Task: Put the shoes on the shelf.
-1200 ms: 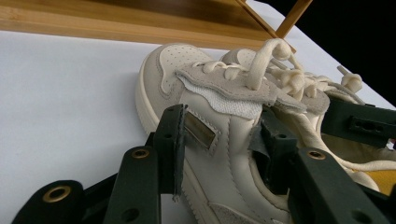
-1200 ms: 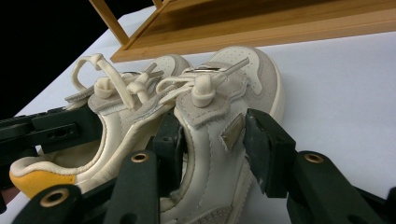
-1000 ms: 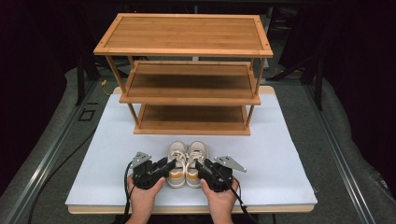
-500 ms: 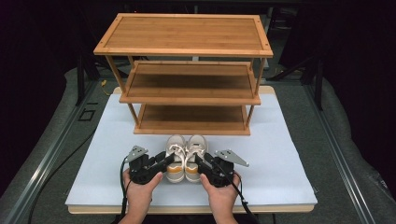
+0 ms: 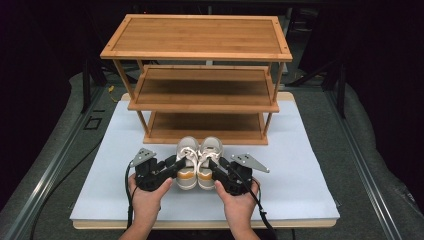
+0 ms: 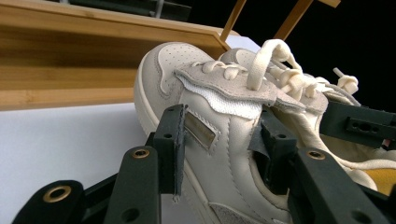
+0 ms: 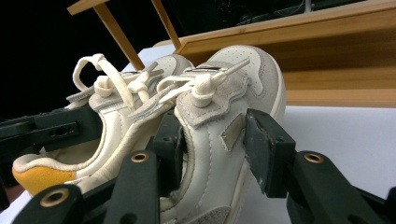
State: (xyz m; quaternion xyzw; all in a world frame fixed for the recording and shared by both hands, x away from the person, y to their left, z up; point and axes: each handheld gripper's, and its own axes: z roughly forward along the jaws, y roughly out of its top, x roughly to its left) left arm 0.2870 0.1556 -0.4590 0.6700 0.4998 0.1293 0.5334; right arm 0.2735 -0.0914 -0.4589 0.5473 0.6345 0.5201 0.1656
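A pair of small cream sneakers with orange heels sits side by side in front of the wooden shelf rack (image 5: 200, 35), toes toward it. My left gripper (image 5: 178, 163) is shut on the left sneaker (image 5: 186, 150). In the left gripper view, my left gripper (image 6: 223, 140) has one pad on the outer side of the left sneaker (image 6: 173, 65) and the other inside its collar. My right gripper (image 5: 216, 166) is shut on the right sneaker (image 5: 212, 149). In the right gripper view, my right gripper (image 7: 218, 149) clamps the outer side wall of the right sneaker (image 7: 233, 74) the same way. Both sneakers hang just above the white board (image 5: 300, 170).
The rack has three bare bamboo tiers; its lowest tier (image 5: 205, 125) lies right beyond the sneakers' toes. The white board rests on a grey table with metal rails (image 5: 55, 165) along both sides. Dark space surrounds the table.
Both hands have risen together with the sneakers, which now sit higher and slightly nearer the rack in the high view. The grips look the same.
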